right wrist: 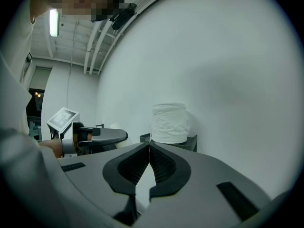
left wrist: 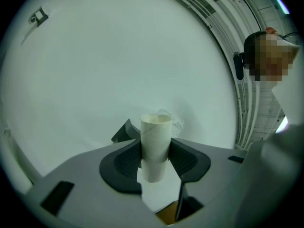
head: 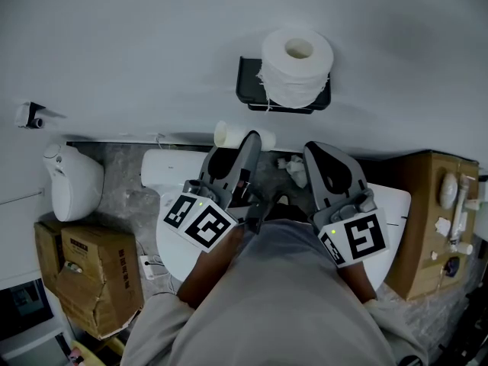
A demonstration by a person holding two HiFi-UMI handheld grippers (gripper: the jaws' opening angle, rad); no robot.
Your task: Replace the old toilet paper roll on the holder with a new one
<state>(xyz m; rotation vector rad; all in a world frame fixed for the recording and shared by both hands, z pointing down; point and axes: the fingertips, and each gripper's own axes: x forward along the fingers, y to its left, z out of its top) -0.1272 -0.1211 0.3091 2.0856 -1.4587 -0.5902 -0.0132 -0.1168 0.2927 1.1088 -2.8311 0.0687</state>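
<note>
Now | empty tube [left wrist: 156, 134] gripped in left tool [left wrist: 156, 151] | right tool [right wrist: 149, 147] closed

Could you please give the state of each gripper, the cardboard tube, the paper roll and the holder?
left gripper: shut on the cardboard tube.
cardboard tube: bare, gripped.
right gripper: shut, empty.
paper roll: full, standing on the holder.
holder: wall-mounted, bearing the roll.

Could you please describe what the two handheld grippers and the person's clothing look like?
Both the left gripper and the right gripper have grey, tapering jaw shells lined with dark ribbed pads. Each carries a white cube with black square markers and a small green light. The person wears a light grey top.
</note>
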